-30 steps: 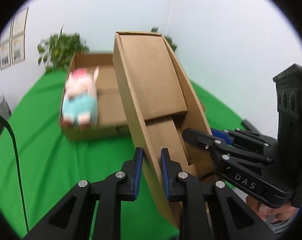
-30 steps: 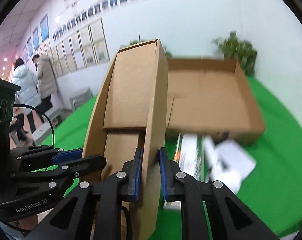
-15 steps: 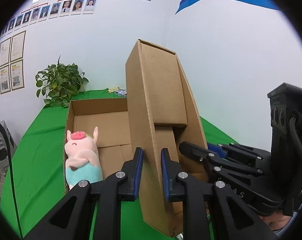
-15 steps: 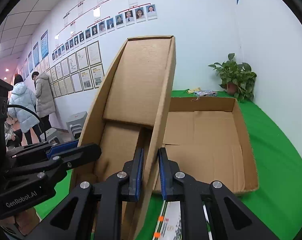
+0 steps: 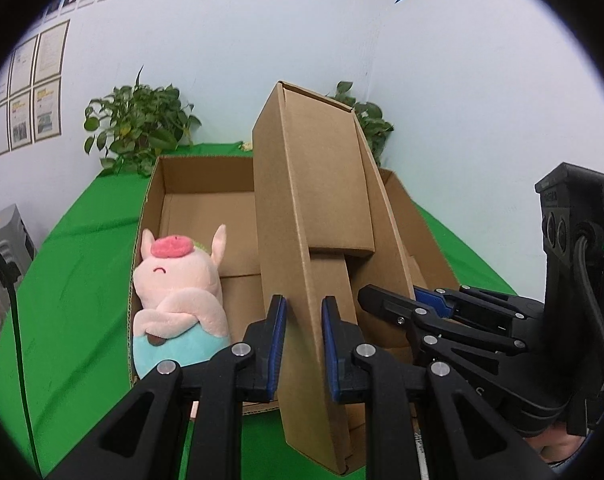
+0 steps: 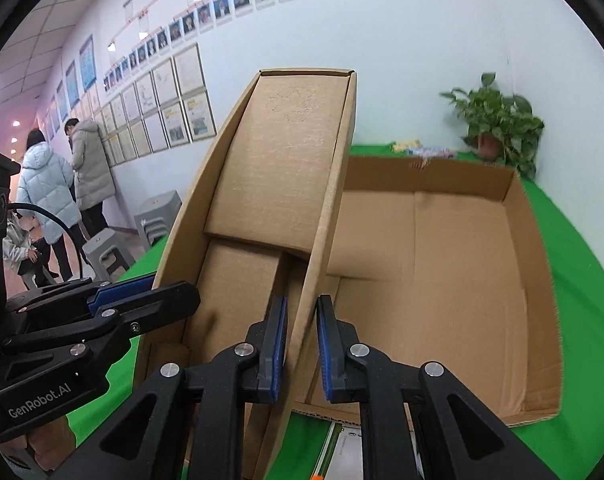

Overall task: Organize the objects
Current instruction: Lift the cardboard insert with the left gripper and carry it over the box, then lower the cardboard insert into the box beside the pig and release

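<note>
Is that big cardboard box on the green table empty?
No. A pink plush pig lies inside the big box against its left wall; the rest of the floor that shows is bare.

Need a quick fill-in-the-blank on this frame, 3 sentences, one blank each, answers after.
1. The left gripper and the right gripper each pinch a side wall of the same narrow ____ box.
2. The plush pig lies inside the wide open box, against the wall that is on the ____ in the left wrist view.
3. The table is covered with a ____ cloth.

Missing words: cardboard; left; green
</note>
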### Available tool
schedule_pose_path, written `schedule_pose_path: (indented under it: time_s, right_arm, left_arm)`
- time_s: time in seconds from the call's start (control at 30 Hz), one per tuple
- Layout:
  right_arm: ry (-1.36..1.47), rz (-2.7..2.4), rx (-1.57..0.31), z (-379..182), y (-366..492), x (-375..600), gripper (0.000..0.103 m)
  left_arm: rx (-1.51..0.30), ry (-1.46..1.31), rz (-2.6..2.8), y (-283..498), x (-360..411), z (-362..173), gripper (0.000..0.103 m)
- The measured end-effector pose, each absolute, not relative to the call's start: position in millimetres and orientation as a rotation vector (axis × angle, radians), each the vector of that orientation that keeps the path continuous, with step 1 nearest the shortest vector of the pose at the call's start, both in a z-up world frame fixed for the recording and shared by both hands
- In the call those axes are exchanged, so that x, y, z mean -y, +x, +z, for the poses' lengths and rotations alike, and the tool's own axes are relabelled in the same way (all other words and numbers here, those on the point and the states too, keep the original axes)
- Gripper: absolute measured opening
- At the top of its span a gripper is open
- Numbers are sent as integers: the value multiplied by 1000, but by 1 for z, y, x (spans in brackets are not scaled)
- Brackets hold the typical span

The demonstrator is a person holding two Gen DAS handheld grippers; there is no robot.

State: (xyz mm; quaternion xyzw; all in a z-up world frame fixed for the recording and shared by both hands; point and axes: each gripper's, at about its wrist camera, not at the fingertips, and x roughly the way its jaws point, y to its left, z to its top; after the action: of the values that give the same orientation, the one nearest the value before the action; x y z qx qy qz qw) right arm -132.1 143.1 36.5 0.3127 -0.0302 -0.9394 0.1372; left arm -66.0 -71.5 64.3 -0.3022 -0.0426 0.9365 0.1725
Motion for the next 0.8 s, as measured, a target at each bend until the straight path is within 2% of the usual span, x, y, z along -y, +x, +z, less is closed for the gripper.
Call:
schedule_pose_path:
  time_s: [0.5, 0.8]
  right_arm:
    - [1116, -2697, 173, -56, -275, -155, 10]
    - [1183, -2701, 202, -79, -304, -148, 8]
  left_arm:
    - [136, -1101, 2649, -128, 80, 16, 16]
    - [174, -1153, 2645, -143, 83, 12, 16]
